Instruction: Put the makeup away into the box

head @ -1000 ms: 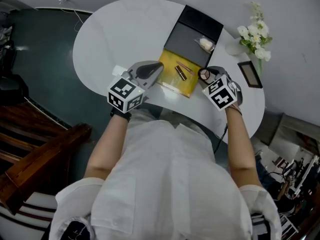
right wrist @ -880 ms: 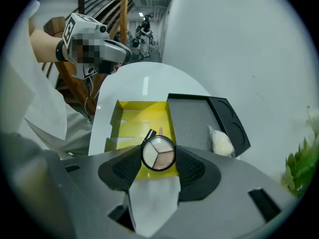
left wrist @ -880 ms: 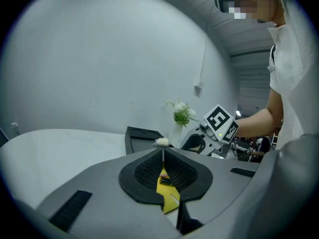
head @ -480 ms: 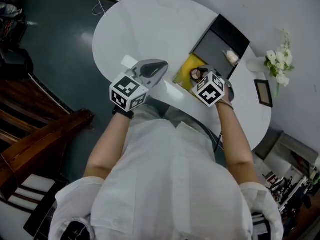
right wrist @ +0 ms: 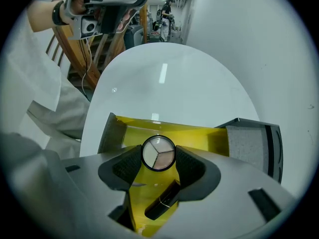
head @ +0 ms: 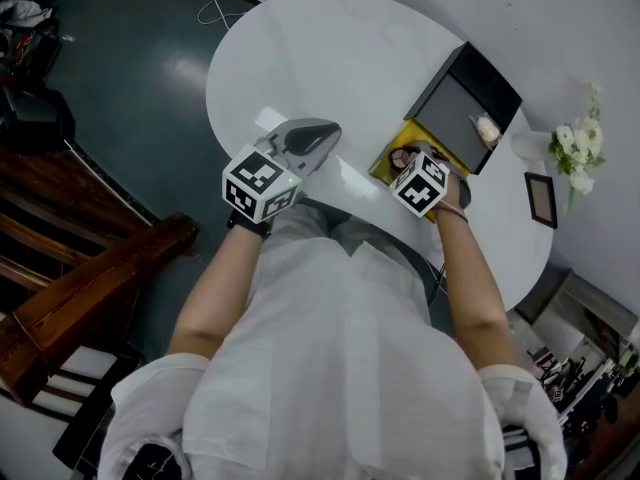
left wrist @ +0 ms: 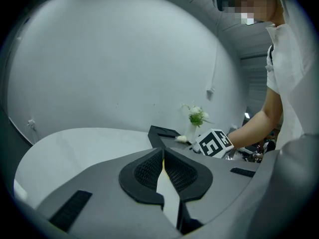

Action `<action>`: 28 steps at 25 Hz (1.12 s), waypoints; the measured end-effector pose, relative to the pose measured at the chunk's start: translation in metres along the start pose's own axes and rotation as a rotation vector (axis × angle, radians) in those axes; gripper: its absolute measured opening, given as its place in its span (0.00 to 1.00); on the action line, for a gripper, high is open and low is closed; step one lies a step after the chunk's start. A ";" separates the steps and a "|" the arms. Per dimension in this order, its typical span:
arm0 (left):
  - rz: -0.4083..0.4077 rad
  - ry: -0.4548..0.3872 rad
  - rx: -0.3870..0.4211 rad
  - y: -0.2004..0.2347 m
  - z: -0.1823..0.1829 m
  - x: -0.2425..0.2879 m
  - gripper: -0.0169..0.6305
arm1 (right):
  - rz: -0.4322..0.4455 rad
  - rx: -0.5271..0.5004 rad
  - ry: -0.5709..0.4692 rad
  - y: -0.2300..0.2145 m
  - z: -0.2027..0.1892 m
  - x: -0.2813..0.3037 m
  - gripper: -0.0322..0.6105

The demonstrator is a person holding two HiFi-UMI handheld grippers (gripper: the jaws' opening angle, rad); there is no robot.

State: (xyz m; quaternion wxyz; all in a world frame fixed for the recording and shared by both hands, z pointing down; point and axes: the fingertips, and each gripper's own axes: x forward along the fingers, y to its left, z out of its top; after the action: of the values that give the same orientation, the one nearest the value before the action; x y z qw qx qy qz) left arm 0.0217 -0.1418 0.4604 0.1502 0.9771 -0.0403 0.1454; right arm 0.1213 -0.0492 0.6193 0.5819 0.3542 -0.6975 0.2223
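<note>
Between the two dark ribbed pads of the right gripper (right wrist: 158, 159) sits a small round compact with three powder shades (right wrist: 158, 152). The jaws are pressed on its black rim from 9 and 3 o'clock, so the face of the compact looks up and stays flat. I think it is held by the edge so that it can go down level into the box.

Under the compact is the open yellow-lined box (right wrist: 199, 135). A dark lipstick tube (right wrist: 162, 201) already lies on its floor, at 6 o'clock from the compact. The black lid with grey foam lining (right wrist: 246, 143) is folded open at 3 o'clock of the box. The box stands on the round white table (right wrist: 164, 78).

The left gripper (left wrist: 163, 171) has its jaws brought together with nothing between them; only a thin slit shows. It hangs above the table at 9 o'clock from the right gripper, apart from the box, probably so as not to disturb.

Both bare forearms reach forward from the body with bent elbows. The right gripper tips down toward the box, while the left one points almost level across the table.
</note>
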 end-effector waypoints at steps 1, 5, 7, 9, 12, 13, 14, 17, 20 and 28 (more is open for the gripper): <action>-0.005 0.002 0.002 0.002 0.001 -0.001 0.07 | 0.002 -0.002 0.008 0.001 0.000 0.002 0.38; -0.022 0.010 0.011 0.011 0.005 -0.003 0.07 | 0.002 -0.002 0.022 0.002 0.001 0.006 0.38; -0.031 0.013 0.016 0.015 0.006 -0.003 0.07 | 0.005 0.009 0.014 0.001 0.000 0.006 0.38; -0.042 0.017 0.022 0.017 0.008 -0.002 0.07 | 0.010 0.018 0.008 0.001 -0.001 0.006 0.38; -0.058 0.019 0.032 0.020 0.012 -0.002 0.07 | 0.015 0.025 -0.003 0.002 0.000 0.004 0.38; -0.062 0.020 0.037 0.021 0.013 -0.002 0.07 | 0.016 0.034 -0.010 0.002 0.001 0.002 0.38; -0.067 0.022 0.041 0.022 0.014 -0.002 0.07 | 0.018 0.046 -0.018 0.002 0.002 0.001 0.38; -0.080 0.021 0.053 0.024 0.020 -0.001 0.07 | 0.014 0.079 -0.040 0.000 0.005 -0.006 0.39; -0.086 0.014 0.063 0.029 0.028 -0.001 0.07 | -0.027 0.154 -0.103 -0.008 0.011 -0.023 0.38; -0.058 -0.056 0.096 0.050 0.072 -0.004 0.07 | -0.269 0.633 -0.462 -0.054 -0.011 -0.117 0.38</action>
State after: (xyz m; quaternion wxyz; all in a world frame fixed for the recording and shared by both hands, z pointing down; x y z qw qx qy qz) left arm 0.0318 -0.2110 0.4077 0.1061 0.9876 -0.0090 0.1156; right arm 0.1780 -0.0487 0.5027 0.2965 0.6441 -0.6545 0.2624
